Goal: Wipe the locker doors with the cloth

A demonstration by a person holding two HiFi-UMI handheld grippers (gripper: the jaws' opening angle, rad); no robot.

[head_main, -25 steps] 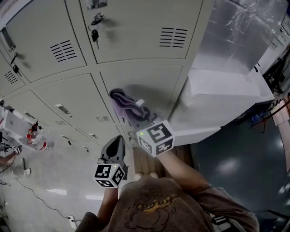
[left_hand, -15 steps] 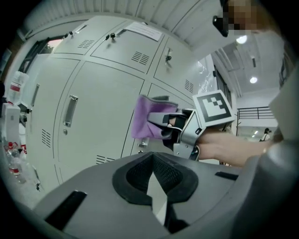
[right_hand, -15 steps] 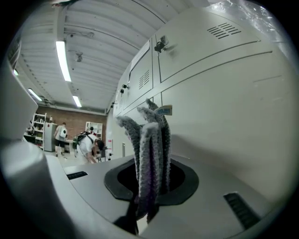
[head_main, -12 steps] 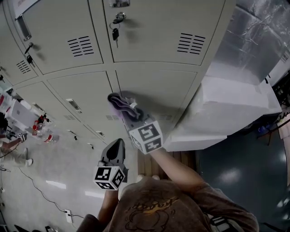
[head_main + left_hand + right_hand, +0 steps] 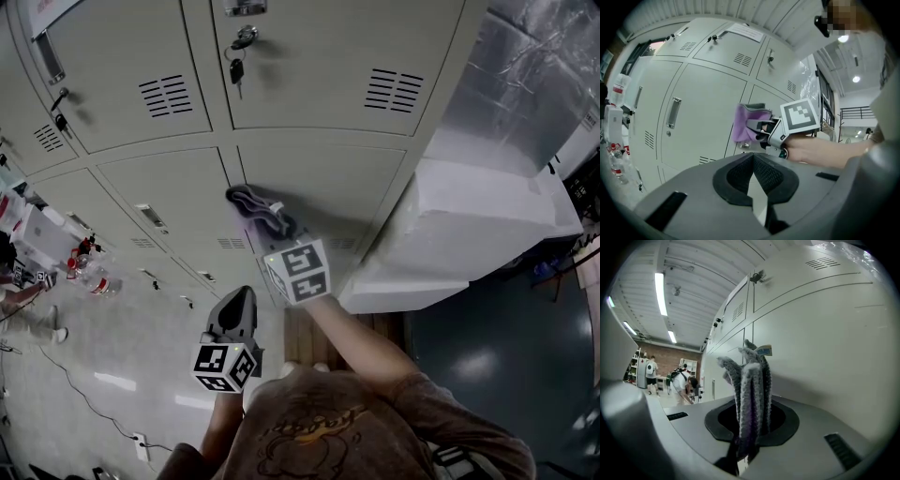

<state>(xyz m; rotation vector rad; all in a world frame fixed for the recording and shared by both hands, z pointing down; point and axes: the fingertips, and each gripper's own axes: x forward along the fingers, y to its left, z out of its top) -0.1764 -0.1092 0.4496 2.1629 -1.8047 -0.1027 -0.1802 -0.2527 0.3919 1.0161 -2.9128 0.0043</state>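
Note:
A purple-grey cloth (image 5: 261, 208) is pressed against a grey locker door (image 5: 337, 183) just right of the seam between two doors. My right gripper (image 5: 279, 230) is shut on the cloth, its marker cube below it. In the right gripper view the cloth (image 5: 751, 380) stands up in folds out of the closed jaws, beside the door (image 5: 825, 333). My left gripper (image 5: 240, 298) hangs lower and to the left, away from the lockers, shut with nothing in it. From the left gripper view I see the cloth (image 5: 746, 123) and the right gripper (image 5: 761, 130) against the door.
Keys (image 5: 238, 54) hang from the lock of the upper door. A large white wrapped block (image 5: 478, 225) stands against the lockers on the right. Bottles (image 5: 89, 272) sit at the far left. People (image 5: 684, 380) move about in the background.
The head view shifted over the first half second. The right gripper nudged the cloth slightly along the door. The left gripper stayed put.

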